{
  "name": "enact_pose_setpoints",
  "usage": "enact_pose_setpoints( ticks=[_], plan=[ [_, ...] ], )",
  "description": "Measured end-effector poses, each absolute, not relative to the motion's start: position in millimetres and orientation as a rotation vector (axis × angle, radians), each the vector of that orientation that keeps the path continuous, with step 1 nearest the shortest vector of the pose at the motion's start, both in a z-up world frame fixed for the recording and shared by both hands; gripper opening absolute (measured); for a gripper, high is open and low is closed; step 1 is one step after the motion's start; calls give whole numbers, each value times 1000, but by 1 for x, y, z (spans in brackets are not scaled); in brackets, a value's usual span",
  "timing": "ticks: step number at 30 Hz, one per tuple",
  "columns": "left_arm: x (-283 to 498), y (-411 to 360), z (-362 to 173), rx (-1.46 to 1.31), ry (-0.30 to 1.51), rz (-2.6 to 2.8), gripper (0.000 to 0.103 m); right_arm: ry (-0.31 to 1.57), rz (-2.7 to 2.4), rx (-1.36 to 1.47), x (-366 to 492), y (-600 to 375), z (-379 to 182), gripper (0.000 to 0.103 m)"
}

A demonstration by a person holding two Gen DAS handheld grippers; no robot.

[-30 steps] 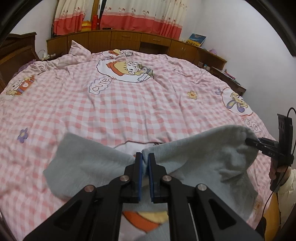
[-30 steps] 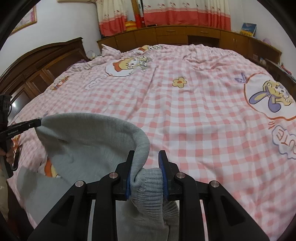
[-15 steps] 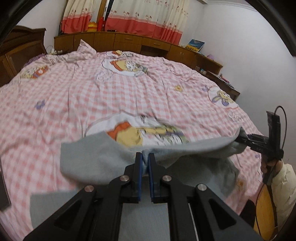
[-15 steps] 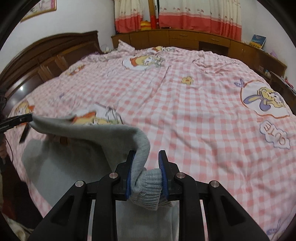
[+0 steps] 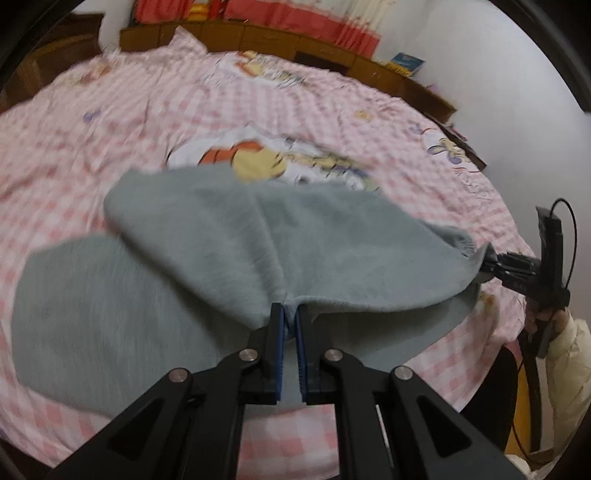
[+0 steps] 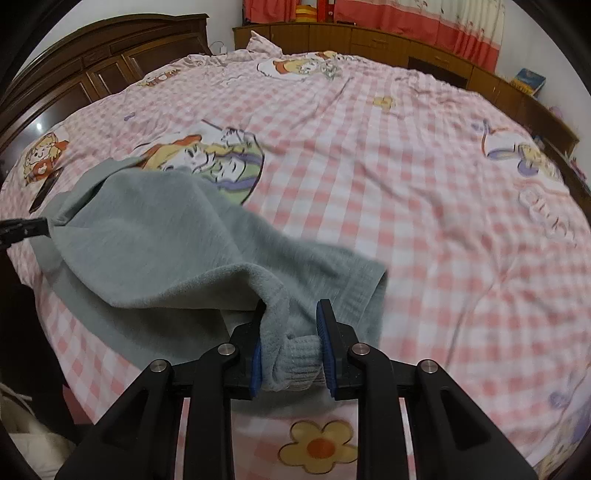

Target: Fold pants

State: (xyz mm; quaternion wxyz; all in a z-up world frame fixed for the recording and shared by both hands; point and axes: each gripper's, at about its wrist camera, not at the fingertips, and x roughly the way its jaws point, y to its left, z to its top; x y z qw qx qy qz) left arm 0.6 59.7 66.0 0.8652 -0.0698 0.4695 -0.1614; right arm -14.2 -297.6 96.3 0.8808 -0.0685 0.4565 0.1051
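Observation:
The grey fleece pants (image 5: 229, 240) lie partly on the pink checked bed (image 5: 110, 122), one layer held up over another. My left gripper (image 5: 290, 314) is shut on the pants' near edge. My right gripper (image 6: 291, 317) is shut on the ribbed cuff (image 6: 295, 362), which bunches between the pads. The pants (image 6: 155, 236) stretch between the two grippers. The right gripper also shows in the left wrist view (image 5: 491, 260) at the far right, and the left gripper's tip shows in the right wrist view (image 6: 37, 227) at the far left.
A dark wooden headboard (image 6: 92, 74) stands at the left. Low wooden cabinets (image 6: 369, 40) and red curtains (image 6: 406, 18) line the far wall. A dark flat object (image 6: 44, 190) lies on the bed beside the pants. The person's sleeve (image 5: 561, 354) is at right.
Both grippers have swung forward and down with the pants. The lifted layer now drapes over the lower layer on the bed, closer to the cartoon print.

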Motion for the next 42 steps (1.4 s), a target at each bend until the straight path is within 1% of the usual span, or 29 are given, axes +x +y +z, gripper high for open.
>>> enact_pose_setpoints(
  ticks=[3,5,7,9,17,22,24,27,29,31,35,42],
  plan=[
    [-5,65,52,-179,1009,-325,6,982,206,-86,-21,-305,83,27],
    [-8,67,47,-185,1019,-324,6,997,197,-62,-27,-308,78,32],
    [-10,66,45,-162,1023,-322,6,999,186,-41,-34,-312,77,42],
    [-11,64,43,-133,1022,-314,6,997,168,-17,-43,-317,78,47],
    [-7,67,27,-164,1073,-296,7,1032,170,0,-69,-324,82,47],
    [-10,73,31,-177,1068,-272,7,1036,164,7,-71,-336,93,47],
    [-12,75,35,-184,1063,-264,10,1015,174,41,-67,-342,101,47],
    [-15,79,44,-205,1046,-258,20,968,197,127,-56,-352,111,47],
    [-15,80,50,-227,1035,-259,34,963,190,153,-45,-354,111,47],
    [-13,80,55,-251,1027,-264,39,973,183,159,-31,-353,105,47],
    [-6,72,58,-250,1029,-253,40,999,182,171,-7,-347,90,47],
    [10,58,46,-246,1038,-215,40,1037,186,150,16,-335,68,47]
  ],
)
